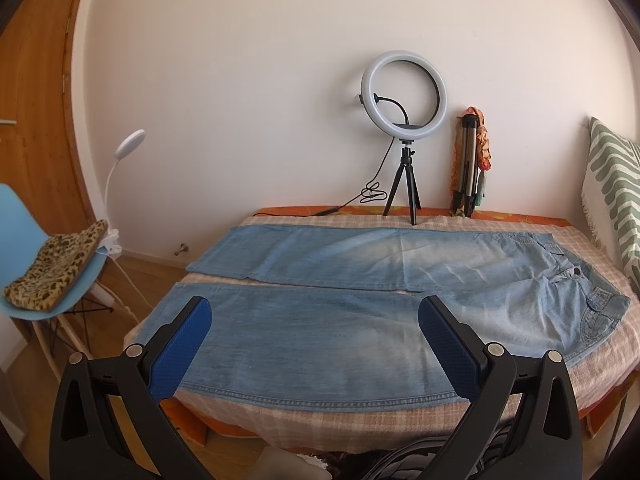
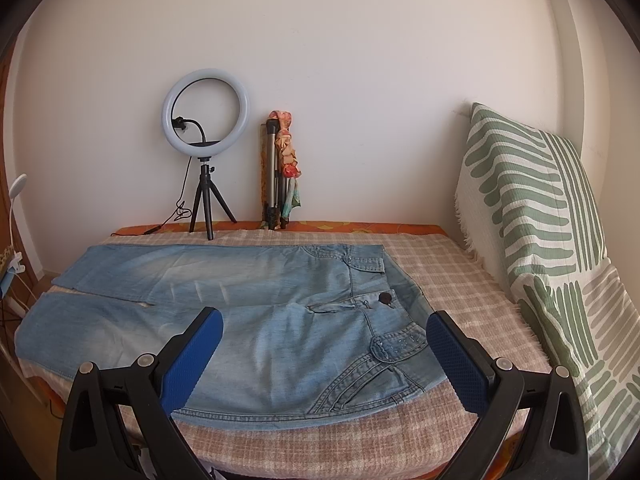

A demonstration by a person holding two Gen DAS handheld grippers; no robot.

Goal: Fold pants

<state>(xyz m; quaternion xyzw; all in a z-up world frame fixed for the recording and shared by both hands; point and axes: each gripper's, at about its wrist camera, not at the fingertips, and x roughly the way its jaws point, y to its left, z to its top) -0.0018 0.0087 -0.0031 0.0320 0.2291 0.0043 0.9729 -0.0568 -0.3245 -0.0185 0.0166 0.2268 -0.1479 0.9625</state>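
Observation:
Light blue jeans (image 1: 360,280) lie flat and spread out on a checked bedspread (image 1: 340,420), legs to the left, waist to the right. My left gripper (image 1: 316,316) is open and empty, above the near leg close to the bed's front edge. In the right wrist view the jeans (image 2: 260,320) show their waist, dark button (image 2: 385,298) and pocket. My right gripper (image 2: 324,334) is open and empty, above the near hip and pocket.
A ring light on a small tripod (image 1: 404,96) and a folded tripod (image 1: 466,164) stand by the far wall. A green-striped pillow (image 2: 532,220) leans at the right. A blue chair (image 1: 44,272) with a leopard-print cushion and a white lamp (image 1: 128,144) stand left.

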